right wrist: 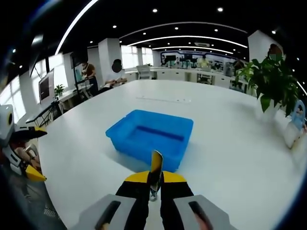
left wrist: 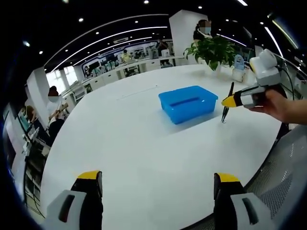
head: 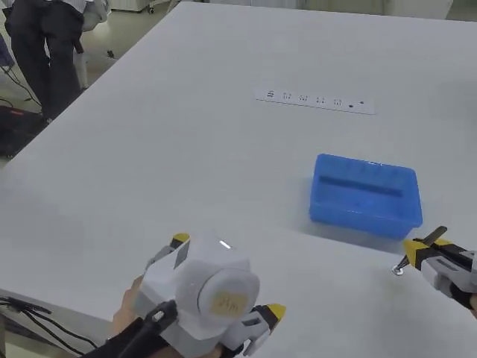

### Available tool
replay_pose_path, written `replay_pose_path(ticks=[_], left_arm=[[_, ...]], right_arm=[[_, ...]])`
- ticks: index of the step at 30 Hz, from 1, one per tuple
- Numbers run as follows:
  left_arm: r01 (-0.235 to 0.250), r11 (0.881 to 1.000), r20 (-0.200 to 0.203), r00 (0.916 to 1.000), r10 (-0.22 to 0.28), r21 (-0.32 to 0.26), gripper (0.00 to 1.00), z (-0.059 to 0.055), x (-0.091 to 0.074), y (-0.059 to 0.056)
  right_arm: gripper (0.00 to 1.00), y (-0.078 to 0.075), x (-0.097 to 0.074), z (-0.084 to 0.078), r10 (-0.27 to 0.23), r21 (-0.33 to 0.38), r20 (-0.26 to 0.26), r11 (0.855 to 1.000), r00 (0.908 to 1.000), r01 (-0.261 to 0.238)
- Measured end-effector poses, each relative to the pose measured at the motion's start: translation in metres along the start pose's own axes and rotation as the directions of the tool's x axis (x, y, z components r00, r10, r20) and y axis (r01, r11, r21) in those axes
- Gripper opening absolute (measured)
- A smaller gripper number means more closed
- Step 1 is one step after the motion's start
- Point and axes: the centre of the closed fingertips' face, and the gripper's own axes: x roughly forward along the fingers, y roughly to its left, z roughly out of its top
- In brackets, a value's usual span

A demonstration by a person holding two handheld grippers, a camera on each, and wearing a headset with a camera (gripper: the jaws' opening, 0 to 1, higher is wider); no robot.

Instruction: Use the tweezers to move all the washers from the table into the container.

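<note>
1. Tweezers (right wrist: 156, 165) clamped in my right gripper (right wrist: 156, 179), both yellow-tipped jaws pressed in against them, points aimed down at the white table (right wrist: 230, 143).
2. In the head view I've got the tips right down at the tabletop, just off the near right corner of the blue container (head: 365, 195), not touching it.
3. There's a small grey speck (head: 398, 271) at the tips, too small for me to say whether it's a washer.
4. The blue container sits upright on the table, top open, straight ahead of my right gripper and well off to the right of the left one.
5. My left gripper (left wrist: 157, 177) is low near the table's front edge, jaws spread wide, nothing between them.
6. From the left gripper view, the right gripper shows off to the right, with the tweezers hanging nearly upright beside the container.
7. A white power strip (head: 313, 100) lies flat farther back, beyond the container.
8. A potted plant (right wrist: 271, 79) stands toward the table's right side, and a person (head: 45, 45) stands off the far left corner.
</note>
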Motion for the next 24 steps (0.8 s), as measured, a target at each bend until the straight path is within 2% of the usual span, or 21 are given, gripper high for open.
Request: replay_pose_path(ticks=[6,14,16,18,20,24], left_arm=[[-0.002,1.000,-0.005,1.0000,0.002,-0.002,0.99,-0.001,0.000,0.000],[-0.006,1.000,-0.008,0.9999,0.006,0.001,0.99,-0.002,0.000,0.001],[-0.013,1.000,-0.010,0.9999,0.013,0.004,0.93,-0.002,0.000,0.003],[-0.019,1.000,0.002,0.9998,0.019,0.004,0.93,0.000,-0.001,0.004],[-0.008,1.000,0.016,0.9998,0.008,-0.008,0.93,0.003,-0.002,0.003],[-0.010,1.000,0.013,0.9999,0.010,-0.009,0.94,0.002,-0.001,0.003]], right_arm=[[0.03,0.004,-0.004,0.010,0.011,-0.009,0.007,1.000,0.9999,-0.011],[0.03,0.008,-0.017,0.046,0.041,0.037,0.082,0.998,0.9957,-0.044],[0.03,0.008,-0.021,0.055,0.047,0.042,0.100,0.998,0.9939,-0.051],[0.03,0.009,-0.024,0.063,0.053,0.051,0.121,0.997,0.9912,-0.060],[0.03,0.009,-0.024,0.070,0.054,0.046,0.132,0.997,0.9897,-0.061],[0.03,0.008,-0.020,0.082,0.058,0.030,0.151,0.998,0.9869,-0.063]])
